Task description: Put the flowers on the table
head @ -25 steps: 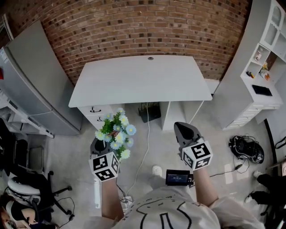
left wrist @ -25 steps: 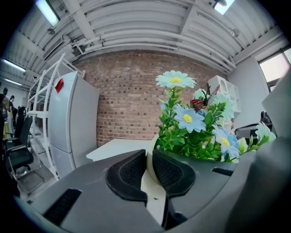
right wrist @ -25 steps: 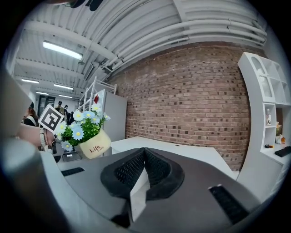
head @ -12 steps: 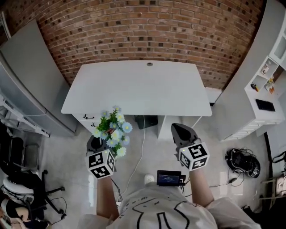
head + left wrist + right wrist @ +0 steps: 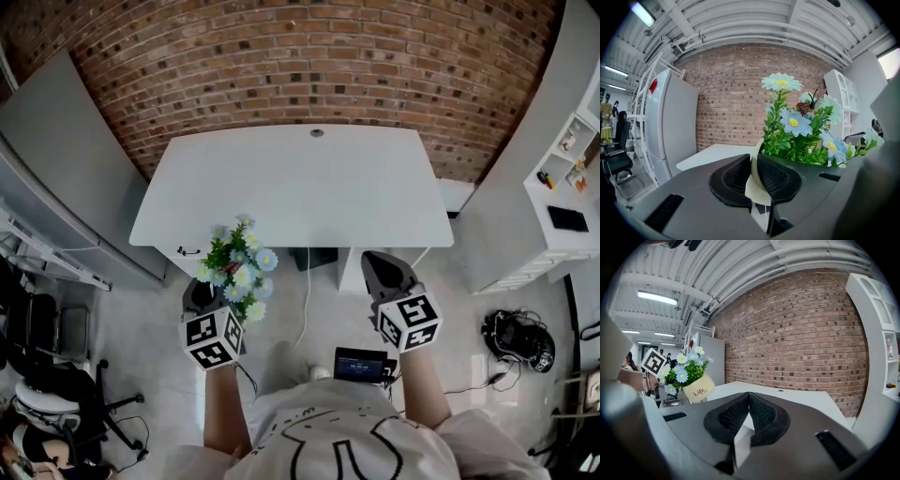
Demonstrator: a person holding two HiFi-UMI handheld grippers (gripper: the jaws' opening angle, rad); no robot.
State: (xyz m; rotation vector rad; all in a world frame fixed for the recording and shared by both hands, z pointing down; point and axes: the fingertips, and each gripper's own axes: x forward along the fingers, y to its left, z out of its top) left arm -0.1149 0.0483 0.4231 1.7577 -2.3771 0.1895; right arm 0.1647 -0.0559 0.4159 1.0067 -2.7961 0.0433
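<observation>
The left tool (image 5: 201,294) grips the flowers (image 5: 236,267) by the pot rim, at 7 o'clock of the tabletop (image 5: 309,187); the right tool (image 5: 382,270) is closed, empty.

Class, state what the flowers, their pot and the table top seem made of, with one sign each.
Flowers: likely plastic or fabric; identical, evenly coloured petals. Pot: cream, smooth, thin rim; ceramic or plastic, unclear. Table top: white, matte, flat; probably laminated board.
</observation>
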